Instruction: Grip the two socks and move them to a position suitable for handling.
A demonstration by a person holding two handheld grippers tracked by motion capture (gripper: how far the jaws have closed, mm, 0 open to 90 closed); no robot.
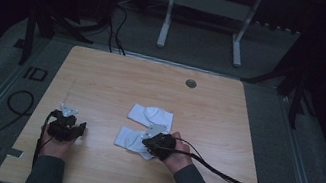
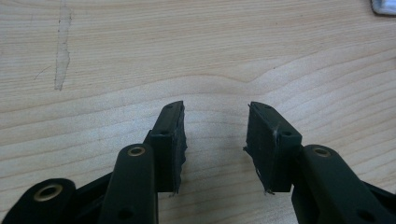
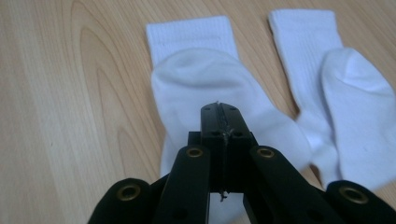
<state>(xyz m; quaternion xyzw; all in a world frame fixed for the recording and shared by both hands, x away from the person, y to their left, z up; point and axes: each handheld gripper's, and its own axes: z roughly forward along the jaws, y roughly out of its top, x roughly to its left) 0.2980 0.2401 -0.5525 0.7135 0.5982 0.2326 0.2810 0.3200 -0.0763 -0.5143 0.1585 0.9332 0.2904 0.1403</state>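
Two white socks lie on the wooden table [image 1: 102,81], each folded with its toe over its cuff. The near sock [image 1: 129,139] [image 3: 196,74] lies right under my right gripper [image 1: 153,143] [image 3: 219,108]. That gripper's jaws are pressed together over the folded toe, and I see no fabric between them. The far sock [image 1: 150,116] [image 3: 355,93] lies just beyond and beside it. At the table's front left my left gripper [image 1: 67,119] [image 2: 215,108] rests low over bare wood, open, with nothing between its pads.
A round grey grommet [image 1: 191,83] sits near the table's far edge. The right gripper's cable [image 1: 223,172] trails off to the right. A white frame [image 1: 206,8] stands on the floor behind the table. A pale corner [image 2: 384,7] shows at the top right of the left gripper view.
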